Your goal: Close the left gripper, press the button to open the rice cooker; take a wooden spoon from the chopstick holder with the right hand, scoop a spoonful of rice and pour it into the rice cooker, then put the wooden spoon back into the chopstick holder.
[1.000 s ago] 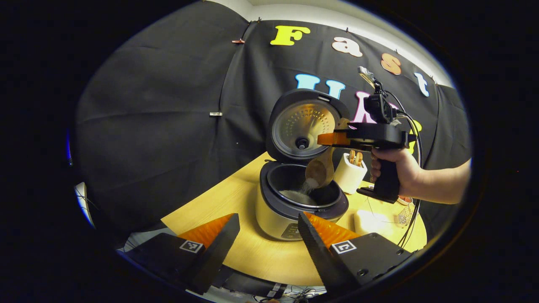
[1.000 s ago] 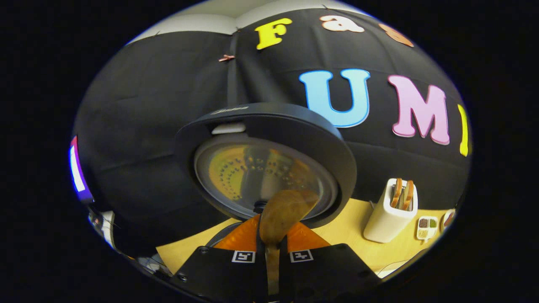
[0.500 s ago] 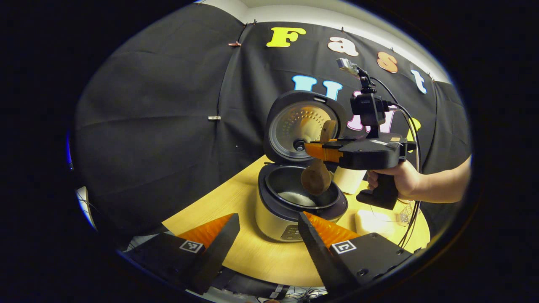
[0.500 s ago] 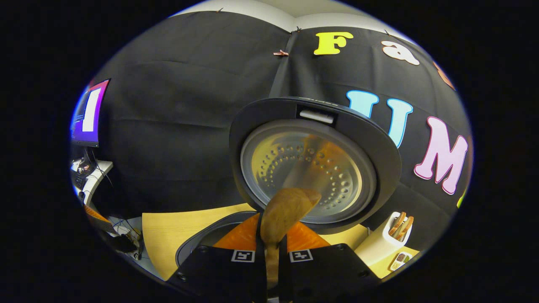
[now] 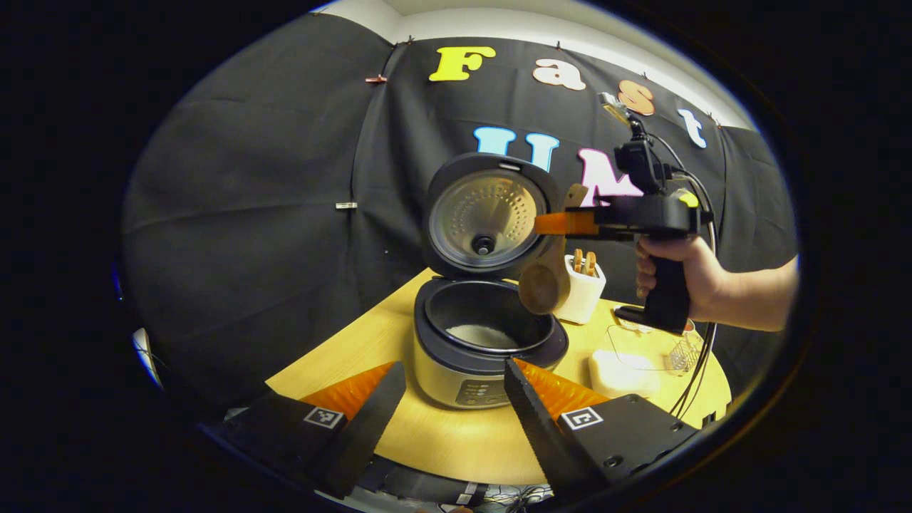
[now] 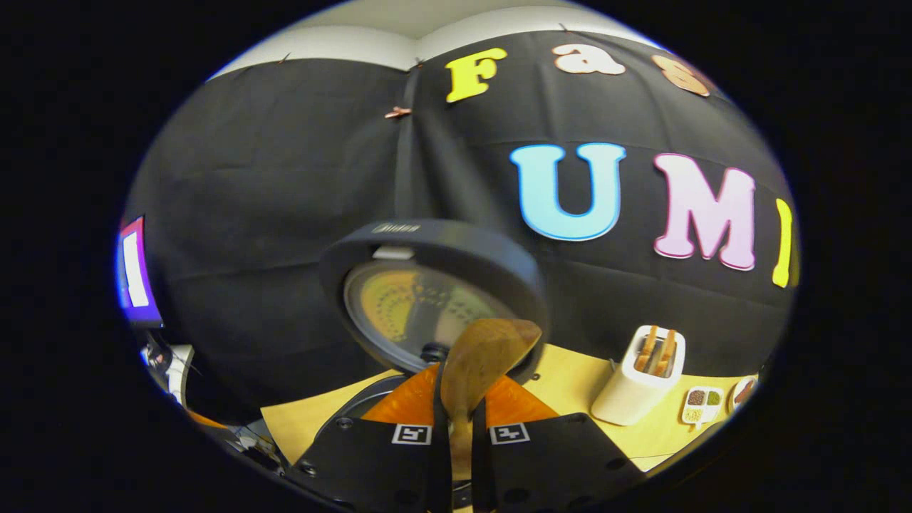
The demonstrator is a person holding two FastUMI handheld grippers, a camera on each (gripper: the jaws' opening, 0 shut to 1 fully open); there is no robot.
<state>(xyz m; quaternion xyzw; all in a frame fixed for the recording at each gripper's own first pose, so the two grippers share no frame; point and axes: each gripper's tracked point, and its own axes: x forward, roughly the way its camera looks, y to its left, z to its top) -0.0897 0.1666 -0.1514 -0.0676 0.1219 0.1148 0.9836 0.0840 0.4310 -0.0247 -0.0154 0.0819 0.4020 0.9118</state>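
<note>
The round desk (image 5: 456, 442) carries the rice cooker (image 5: 484, 349), lid (image 5: 488, 217) swung up and standing open, with a pale heap of rice (image 5: 481, 335) in the pot. Just behind and to its right stands the white chopstick holder (image 5: 581, 288), a couple of wooden handles poking out of its top.

The right tongs (image 5: 563, 223) hang above the cooker's far rim, clamped together on the handle of the wooden spoon (image 5: 545, 285); the right gripper view shows the handle (image 6: 459, 434) pinched between both fingers. The left tongs (image 5: 452, 399) are low in front of the cooker, fingers apart and empty.

The spoon's long axis runs nearly upright, slightly tilted: bowl down near the holder, handle end up past the fingers. It looks light, stiff and smooth, so it could pivot in the grip; a hold mid-handle suits it. To go back in the holder bowl-first, it probably needs little turning.
</note>
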